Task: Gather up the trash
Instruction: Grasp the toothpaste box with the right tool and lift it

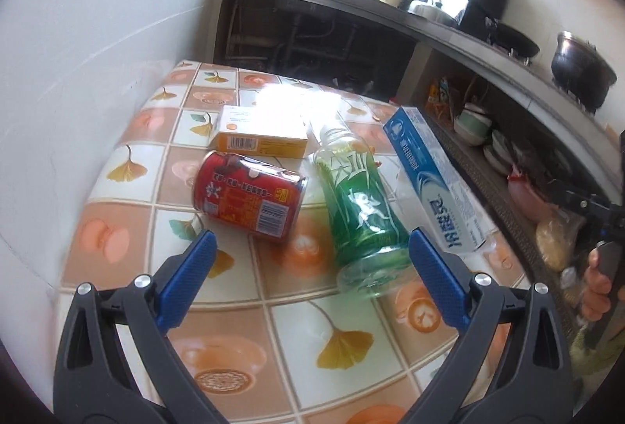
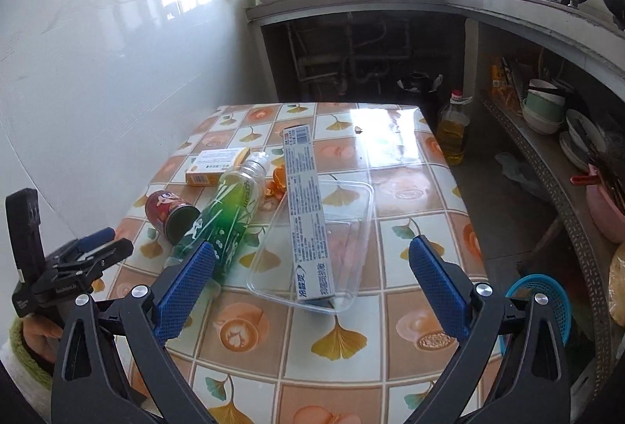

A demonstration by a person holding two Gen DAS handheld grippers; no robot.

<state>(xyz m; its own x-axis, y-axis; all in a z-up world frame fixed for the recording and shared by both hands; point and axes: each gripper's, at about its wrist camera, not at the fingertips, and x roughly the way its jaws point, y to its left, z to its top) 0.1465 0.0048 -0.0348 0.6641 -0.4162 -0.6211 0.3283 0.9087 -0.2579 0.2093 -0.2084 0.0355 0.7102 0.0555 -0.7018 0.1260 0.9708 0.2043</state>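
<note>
Trash: four pieces are lying together on the table [image 2: 414, 189], on its side near the white wall.
Table: it is wearing a tiled cloth with orange squares and yellow leaves.
Clear tray [image 2: 351, 213]: it is sitting mid-table, just beside the bottle.
Toothpaste box [image 2: 308, 213]: it is resting long-ways over the tray's near rim, far end reaching past the tray.
Green bottle [image 1: 357, 205]: it is lying on its side, neck pointing away, between the can and the toothpaste box.
Red can [image 1: 250, 199]: it is lying on its side, just beside the bottle.
Orange box [image 1: 259, 136]: it is lying flat behind the can.
Left tool [image 1: 310, 256]: released, blue pads spread wide, hovering over the can and bottle base, grasping nothing.
Right tool [image 2: 312, 260]: released too, pads wide apart, hanging above the tray's near end.
</note>
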